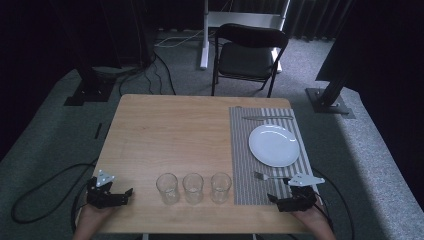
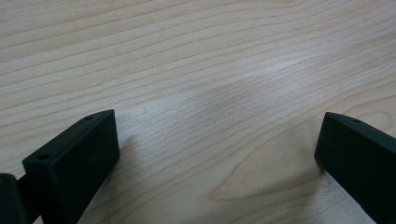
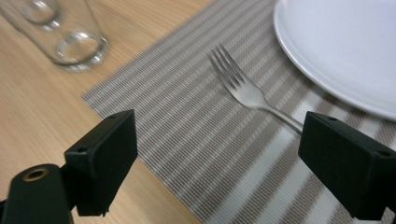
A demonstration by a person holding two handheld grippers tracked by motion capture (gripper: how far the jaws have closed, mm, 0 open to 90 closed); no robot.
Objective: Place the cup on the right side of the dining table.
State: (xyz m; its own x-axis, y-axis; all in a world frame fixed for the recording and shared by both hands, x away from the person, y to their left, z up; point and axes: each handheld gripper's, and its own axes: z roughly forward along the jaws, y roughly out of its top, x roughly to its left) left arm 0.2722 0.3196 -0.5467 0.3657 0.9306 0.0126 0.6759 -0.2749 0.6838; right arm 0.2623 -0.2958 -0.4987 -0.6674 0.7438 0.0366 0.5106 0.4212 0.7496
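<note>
A table setting at the approach stage. The right gripper [image 1: 281, 199] was held low over the near edge of the striped placemat [image 1: 241, 165], its jaws spread wide and empty, as seen in the right gripper view. The fork [image 3: 247, 91] lay flat on the placemat, just beside the white plate [image 1: 273, 145], with its tines pointing toward the three glasses [image 1: 193, 187] and its handle passing behind the gripper's right-hand jaw. The left gripper [image 1: 119, 196] rested at the near left corner of the wooden table [image 1: 170, 130], jaws likewise apart over bare wood. A knife [image 1: 267, 118] lay beyond the plate. The step in hand was judged to be the reach for the fork; the next move would call for the open jaws to be lowered astride the thin handle before being closed.
</note>
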